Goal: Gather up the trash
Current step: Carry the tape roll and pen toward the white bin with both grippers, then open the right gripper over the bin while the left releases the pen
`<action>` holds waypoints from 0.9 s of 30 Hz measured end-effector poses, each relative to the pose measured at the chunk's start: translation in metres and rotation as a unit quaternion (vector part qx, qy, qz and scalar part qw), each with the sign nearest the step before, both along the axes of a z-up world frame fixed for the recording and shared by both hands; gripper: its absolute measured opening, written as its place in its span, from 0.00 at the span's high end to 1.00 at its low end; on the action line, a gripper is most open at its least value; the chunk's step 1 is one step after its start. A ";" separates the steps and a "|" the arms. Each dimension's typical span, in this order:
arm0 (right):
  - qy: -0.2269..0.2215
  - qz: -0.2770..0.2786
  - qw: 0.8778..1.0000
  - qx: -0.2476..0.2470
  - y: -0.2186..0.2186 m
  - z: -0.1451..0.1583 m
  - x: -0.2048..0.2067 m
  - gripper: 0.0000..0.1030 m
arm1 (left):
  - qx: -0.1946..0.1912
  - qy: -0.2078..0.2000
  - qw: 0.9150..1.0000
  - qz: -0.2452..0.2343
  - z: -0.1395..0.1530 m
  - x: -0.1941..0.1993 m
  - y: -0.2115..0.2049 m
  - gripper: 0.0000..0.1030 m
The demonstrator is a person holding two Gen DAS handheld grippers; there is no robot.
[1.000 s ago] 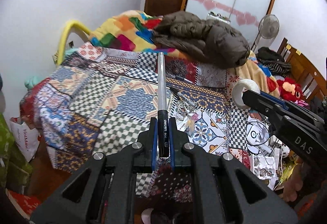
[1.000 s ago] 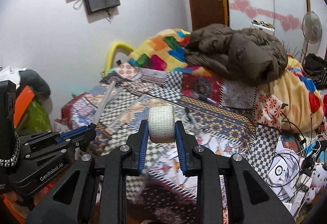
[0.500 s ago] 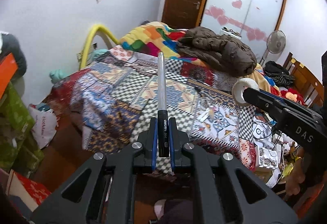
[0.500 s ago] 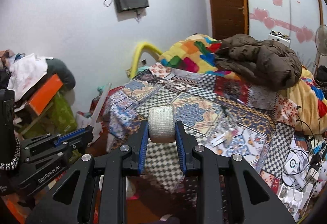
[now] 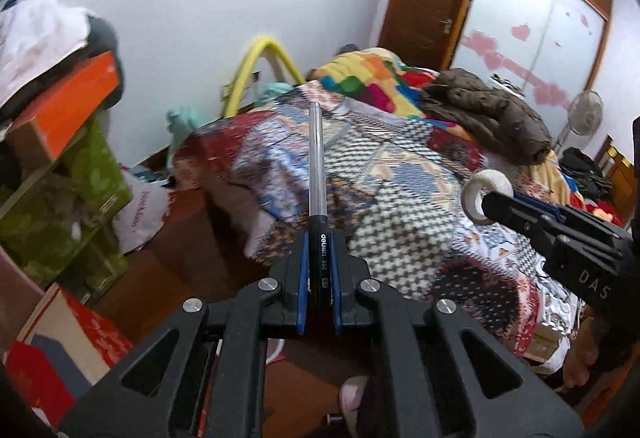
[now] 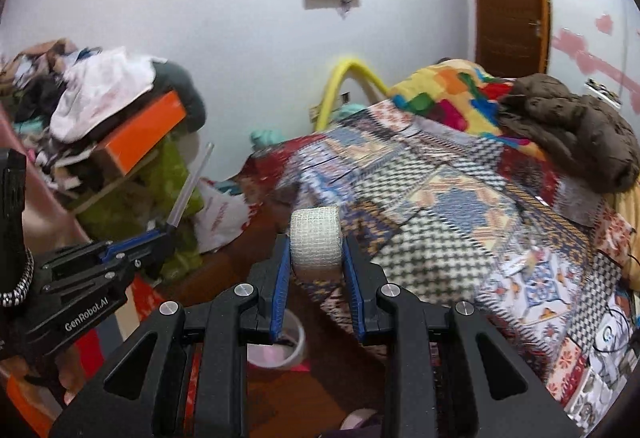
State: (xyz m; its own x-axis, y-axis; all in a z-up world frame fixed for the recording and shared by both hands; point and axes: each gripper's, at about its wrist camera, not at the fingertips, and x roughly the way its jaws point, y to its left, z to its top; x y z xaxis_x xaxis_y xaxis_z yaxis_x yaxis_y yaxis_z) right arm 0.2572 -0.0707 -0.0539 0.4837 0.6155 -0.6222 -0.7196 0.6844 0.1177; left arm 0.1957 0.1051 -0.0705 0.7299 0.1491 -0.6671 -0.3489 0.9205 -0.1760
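Observation:
My left gripper [image 5: 319, 238] is shut on a clear pen with a black grip [image 5: 316, 174] that points forward in the air off the bed's corner. It also shows in the right wrist view [image 6: 166, 228], with the pen [image 6: 188, 190] sticking up. My right gripper [image 6: 316, 242] is shut on a white roll of gauze tape [image 6: 316, 238]; the roll shows in the left wrist view [image 5: 478, 198] to the right. A white bin with a pink liner [image 6: 280, 346] stands on the floor below the right gripper, partly hidden by its fingers.
A bed with a patchwork cover [image 5: 400, 174] fills the right side, with a brown jacket [image 6: 576, 126] on it. Stacked green and orange boxes with clothes [image 6: 132, 142] stand at the left. A white plastic bag [image 5: 140, 210] lies on the brown floor.
Both grippers have pulled back and swung left, away from the bed; the boxes, floor and bin have come into view. Each keeps its hold.

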 end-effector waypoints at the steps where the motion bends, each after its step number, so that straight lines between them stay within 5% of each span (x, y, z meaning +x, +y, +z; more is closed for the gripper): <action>1: 0.001 0.005 1.000 -0.002 0.005 -0.002 -0.003 0.77 | -0.001 0.002 1.000 0.007 -0.002 -0.004 0.007 0.91; 14: 0.045 0.080 0.993 -0.072 0.084 -0.068 -0.021 0.77 | -0.044 0.088 0.993 0.059 -0.090 -0.022 0.065 0.91; 27: 0.148 0.128 0.967 -0.160 0.137 -0.166 -0.011 0.77 | -0.107 0.195 0.970 0.095 -0.199 -0.018 0.099 0.91</action>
